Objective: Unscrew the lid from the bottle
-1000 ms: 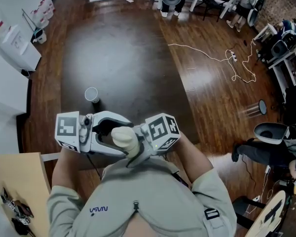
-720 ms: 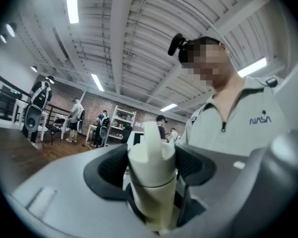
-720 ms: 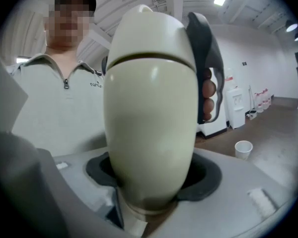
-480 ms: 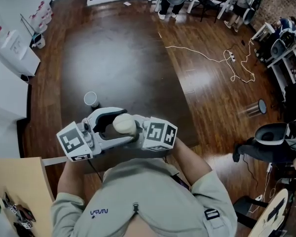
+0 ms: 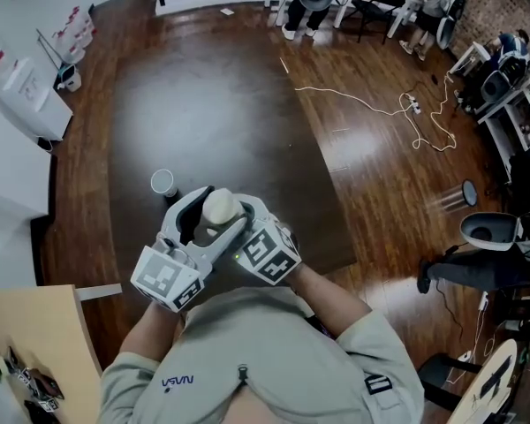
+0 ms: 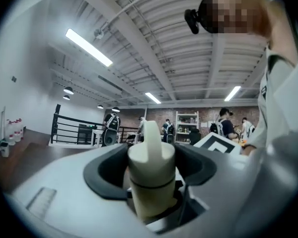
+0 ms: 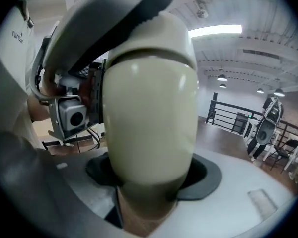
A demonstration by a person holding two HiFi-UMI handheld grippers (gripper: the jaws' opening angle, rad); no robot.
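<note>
A cream bottle [image 5: 221, 208] is held in the air in front of the person's chest, between both grippers. My left gripper [image 5: 201, 222] is shut on its lid [image 6: 150, 155], a cap with a thin upright ridge and a dark seam below it. The dark pads [image 6: 105, 171] press on both sides of the lid. My right gripper [image 7: 150, 180] is shut on the bottle's body [image 7: 150, 118], which fills that view. In the right gripper view, one jaw of the left gripper lies over the cap above the seam. In the head view the grippers' marker cubes point toward the person.
A white cup [image 5: 162, 182] stands on the dark table [image 5: 221, 95] just beyond the grippers. A pale wooden board [image 5: 35, 343] lies at the lower left. A white cable [image 5: 371, 102] trails over the wooden floor, and people sit among chairs at the right.
The left gripper has swung round the bottle, so its marker cube went from the left side down toward the person. The right cube dropped a little. The bottle rose slightly in the view.
</note>
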